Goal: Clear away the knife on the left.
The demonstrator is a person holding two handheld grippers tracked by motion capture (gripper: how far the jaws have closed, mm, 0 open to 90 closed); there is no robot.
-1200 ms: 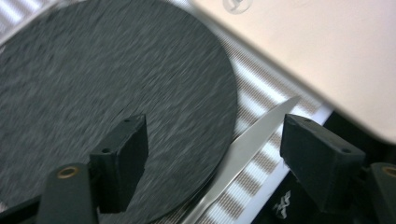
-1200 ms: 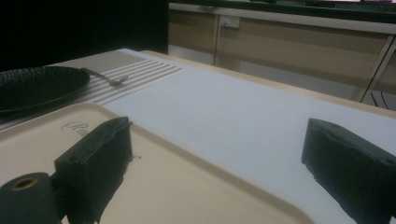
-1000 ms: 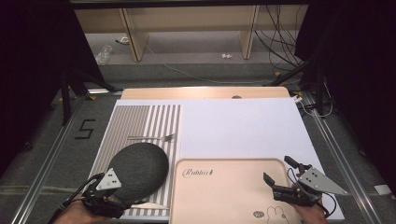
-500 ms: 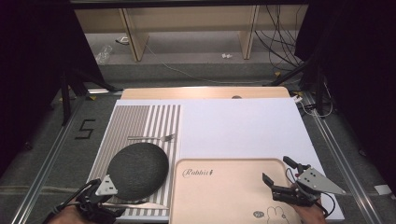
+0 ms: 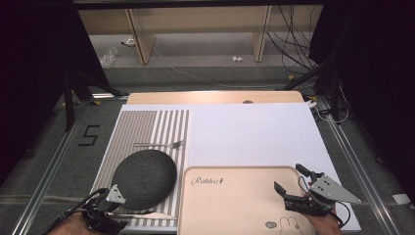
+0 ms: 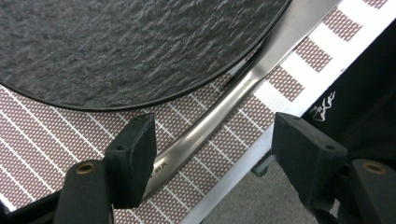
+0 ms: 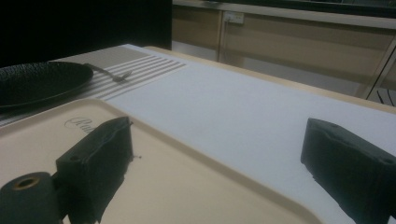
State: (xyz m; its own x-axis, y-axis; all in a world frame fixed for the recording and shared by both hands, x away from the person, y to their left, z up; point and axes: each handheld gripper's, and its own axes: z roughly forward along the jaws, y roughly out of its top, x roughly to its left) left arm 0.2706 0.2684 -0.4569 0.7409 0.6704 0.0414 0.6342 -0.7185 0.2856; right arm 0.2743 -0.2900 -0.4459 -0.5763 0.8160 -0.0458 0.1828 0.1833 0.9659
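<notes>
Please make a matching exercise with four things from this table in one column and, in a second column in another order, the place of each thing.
Things:
1. dark plate
2. fork
3. knife
4. beige tray

Places:
A. on the striped mat, beyond the plate
B. between the open jaws of the left gripper, partly under the plate's edge
C. on the near part of the striped mat
D. to the right of the striped mat, with the right gripper over its right end

Pairs: 1-C, 2-A, 3-B, 4-D
</notes>
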